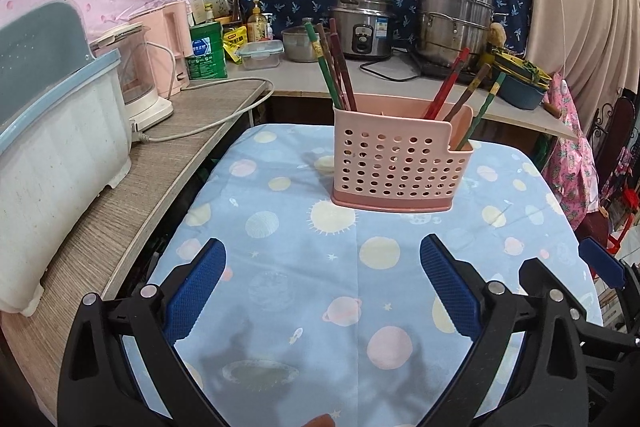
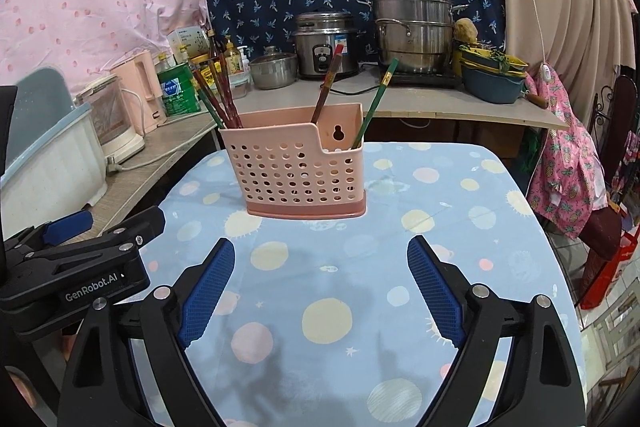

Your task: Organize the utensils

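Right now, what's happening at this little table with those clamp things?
A person is tidying chopsticks with two handheld grippers. The left gripper and right gripper both hang open and empty above the blue tablecloth. Chopsticks already stand in the pink holder, bunched at its two ends.

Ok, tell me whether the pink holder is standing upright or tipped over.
Upright. The pink holder sits flat on its base on the tablecloth, open top facing up, with chopsticks leaning inside its compartments.
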Demonstrator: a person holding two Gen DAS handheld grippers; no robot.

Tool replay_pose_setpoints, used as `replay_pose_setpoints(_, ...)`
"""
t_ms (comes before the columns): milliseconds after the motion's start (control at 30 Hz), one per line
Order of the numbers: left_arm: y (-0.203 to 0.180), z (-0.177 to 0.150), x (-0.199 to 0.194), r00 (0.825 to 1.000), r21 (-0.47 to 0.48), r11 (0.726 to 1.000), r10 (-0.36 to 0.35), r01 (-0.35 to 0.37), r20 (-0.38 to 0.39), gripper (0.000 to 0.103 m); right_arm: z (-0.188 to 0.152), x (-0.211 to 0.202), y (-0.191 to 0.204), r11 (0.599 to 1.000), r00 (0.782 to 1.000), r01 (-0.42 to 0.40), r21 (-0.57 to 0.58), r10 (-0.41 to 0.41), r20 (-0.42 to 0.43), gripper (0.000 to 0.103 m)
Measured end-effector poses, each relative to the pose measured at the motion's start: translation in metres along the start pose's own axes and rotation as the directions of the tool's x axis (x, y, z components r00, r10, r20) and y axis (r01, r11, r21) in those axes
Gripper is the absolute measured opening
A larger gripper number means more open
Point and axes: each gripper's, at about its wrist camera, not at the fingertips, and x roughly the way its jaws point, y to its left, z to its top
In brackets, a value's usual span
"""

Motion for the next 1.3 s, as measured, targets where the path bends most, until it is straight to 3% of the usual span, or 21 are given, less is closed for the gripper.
replay_pose_setpoints(233, 0.001, -0.003, 0.007, 1.000, -0.006, 1.000, 0.012, -0.012, -0.005, 0.093, -0.004, 0.010, 0.000, 1.000, 1.000, 0.006, -0.006, -0.007, -0.029, 0.088)
replay_pose_setpoints(300, 0.003, -0.003, 0.009, 1.000, -0.013, 1.000, 0.010, -0.010, -0.008, 0.094, -0.005, 0.012, -0.001, 1.000, 0.999, 0.008, -0.005, -0.008, -0.031, 0.097)
replay_pose_setpoints(1300, 0.004, -0.010, 0.022, 0.999, -0.002, 1.000, 0.031, -0.031, -0.018, 0.096, -0.010, 0.021, -0.002, 1.000, 0.998, 0.030, -0.006, -0.031, -0.050, 0.097)
